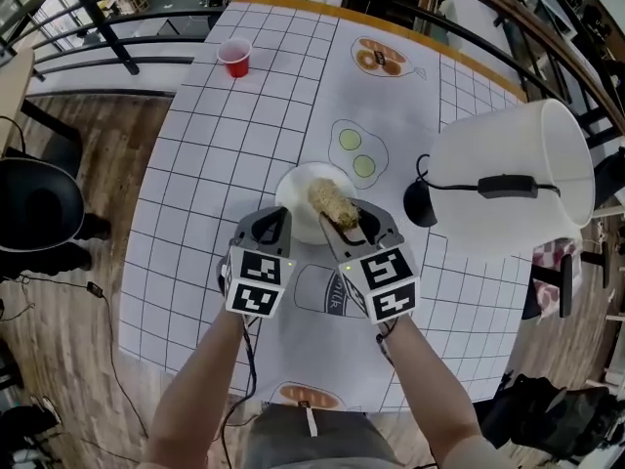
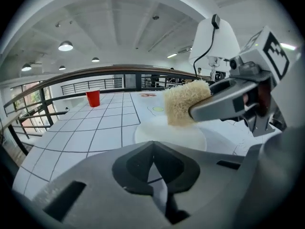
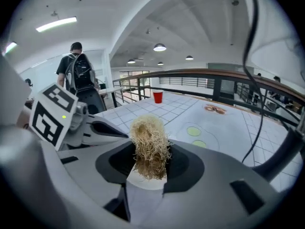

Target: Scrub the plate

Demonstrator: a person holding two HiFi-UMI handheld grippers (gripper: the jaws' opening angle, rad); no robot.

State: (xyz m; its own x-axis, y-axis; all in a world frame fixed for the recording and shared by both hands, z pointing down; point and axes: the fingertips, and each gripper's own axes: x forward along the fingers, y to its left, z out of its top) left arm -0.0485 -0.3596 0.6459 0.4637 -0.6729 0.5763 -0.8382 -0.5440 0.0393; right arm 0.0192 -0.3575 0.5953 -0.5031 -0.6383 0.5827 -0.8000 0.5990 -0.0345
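The gridded table (image 1: 215, 164) carries a white lamp (image 1: 508, 179) at its right edge. The left gripper (image 1: 280, 219), jaws together and empty, sits at the rim of the white plate (image 1: 296, 186) mid-table. The right gripper (image 1: 344, 225) clamps a straw-coloured scrubber (image 1: 330, 201) over the plate. A red cup (image 1: 234, 59) stands near the far left corner.

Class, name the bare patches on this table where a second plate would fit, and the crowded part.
Bare: the grid left of the plate, up to the red cup; also the strip between lamp shade and near edge. Crowded: the centre, with left gripper, right gripper, scrubber and lamp base.
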